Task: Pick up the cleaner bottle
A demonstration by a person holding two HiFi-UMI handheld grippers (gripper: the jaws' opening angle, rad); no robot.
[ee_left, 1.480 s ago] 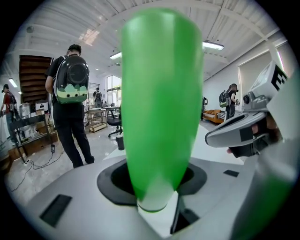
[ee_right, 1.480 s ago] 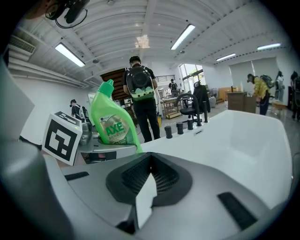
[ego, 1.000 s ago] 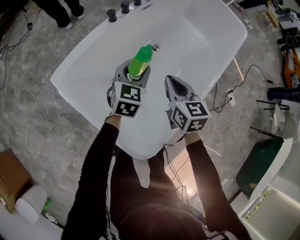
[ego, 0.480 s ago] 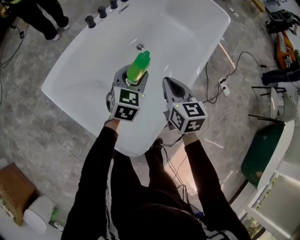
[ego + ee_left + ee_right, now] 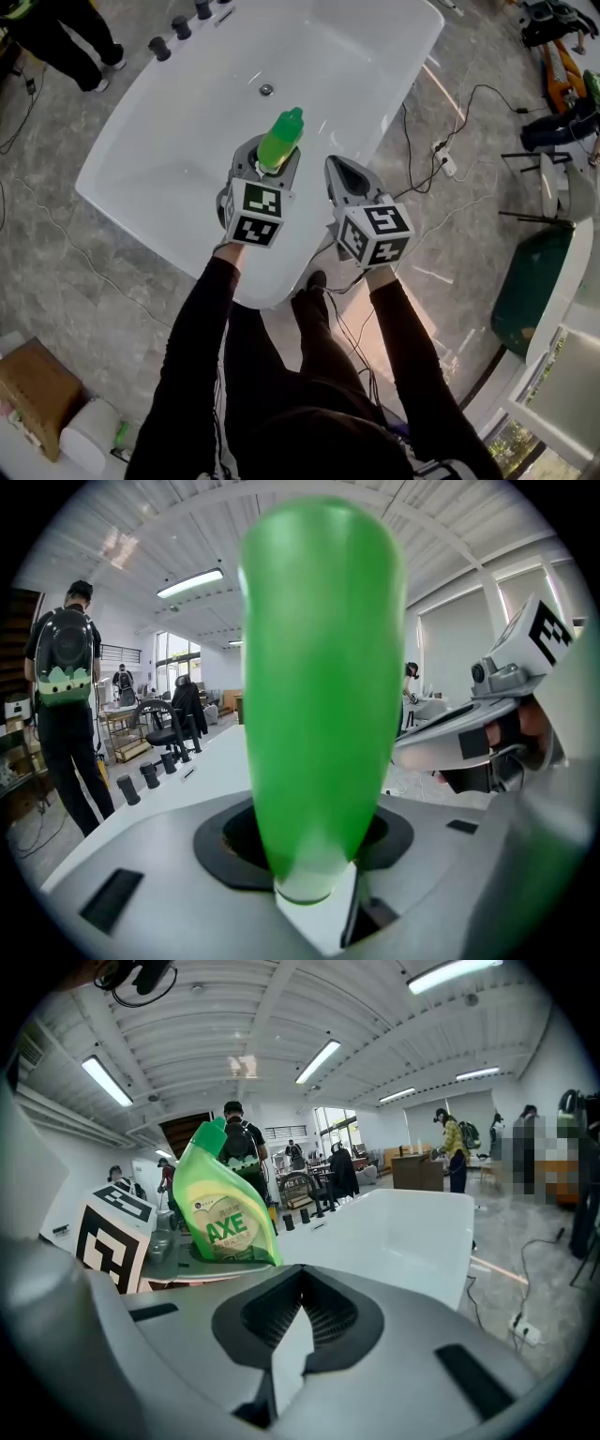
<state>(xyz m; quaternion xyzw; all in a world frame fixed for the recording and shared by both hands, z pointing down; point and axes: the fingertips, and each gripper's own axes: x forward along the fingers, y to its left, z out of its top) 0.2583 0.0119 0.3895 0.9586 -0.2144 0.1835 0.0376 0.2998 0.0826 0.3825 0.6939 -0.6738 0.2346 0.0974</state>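
Left gripper (image 5: 265, 161) is clamped on the green plastic cleaner bottle (image 5: 279, 141), its jaws standing fairly wide around the bottle's lower body, while the right gripper (image 5: 343, 172) alongside it has its jaws pressed together on nothing. Below both lies the large white bathtub (image 5: 187, 122), with dark tap knobs (image 5: 178, 28) on its far rim and a small round drain (image 5: 267, 90) in its floor. The bottle hangs in the air over the tub's near end, touching nothing but the jaws. Its long axis runs up and away from the person, base seated between the jaws and green cap (image 5: 292, 116) at the far, upper end. From the right gripper the bottle (image 5: 225, 1213) lies just to the left, near but apart. So the left hand has it and the right has no part in the hold. In the left gripper view the bottle (image 5: 319, 686) fills the middle as a smooth, bright green, translucent body, paler at the base. The right gripper view shows a lighter label with "AXE" in green letters. The pick-up looks done, and what remains probably depends on a firm hold on the slick body.
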